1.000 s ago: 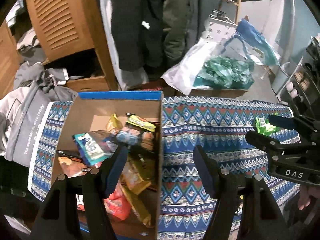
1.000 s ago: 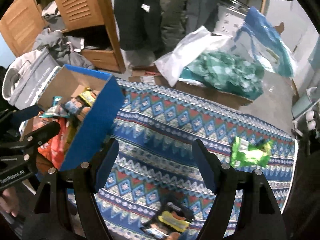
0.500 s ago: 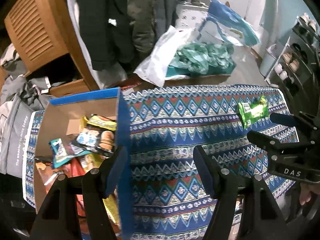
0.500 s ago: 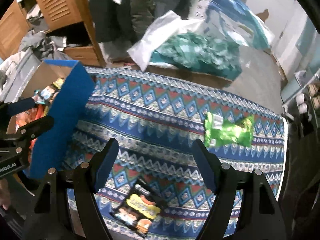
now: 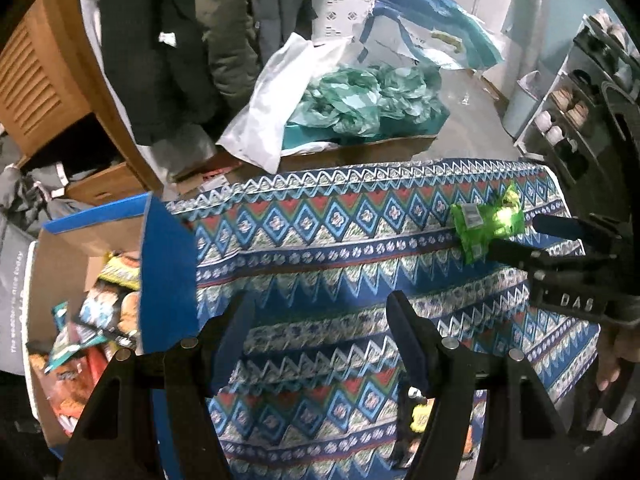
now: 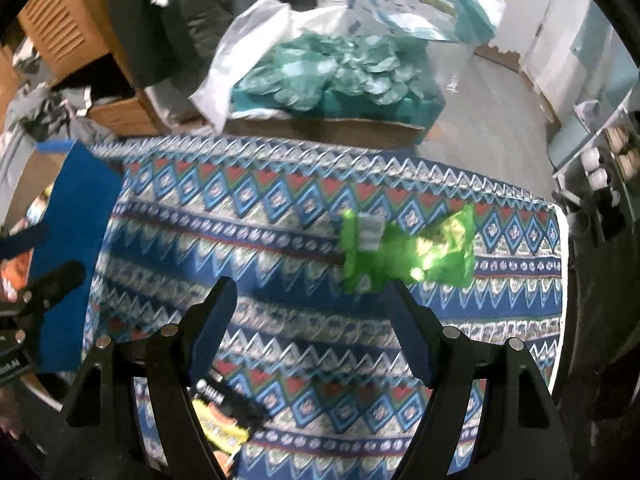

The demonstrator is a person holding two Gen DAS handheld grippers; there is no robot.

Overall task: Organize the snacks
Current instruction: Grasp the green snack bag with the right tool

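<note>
**Next grab: green snack pkt**

Right gripper (image 6: 312,320) spread wide, holding nothing, w/ the green packet (image 6: 408,254) just ahead near the tablecloth's (image 6: 280,216) far right corner. Left gripper (image 5: 320,336) also released, empty, beside the box (image 5: 168,264) at the left edge. Judgement: center jaws over pkt's middle, come down flat, pinch the crinkly film. Black-yellow packet (image 6: 224,420) waits at the near edge.

Our right gripper (image 6: 310,324) hangs with its jaws spread wide and nothing between them, above the patterned cloth (image 6: 280,216). A green snack bag (image 6: 404,250) lies flat on the cloth just beyond our right finger (image 6: 408,336), toward the right edge. A black and yellow packet (image 6: 224,416) lies near us, partly hidden behind the left finger. At far left stands the blue box (image 6: 76,216), with our left gripper (image 6: 36,256) in front of it.
</note>
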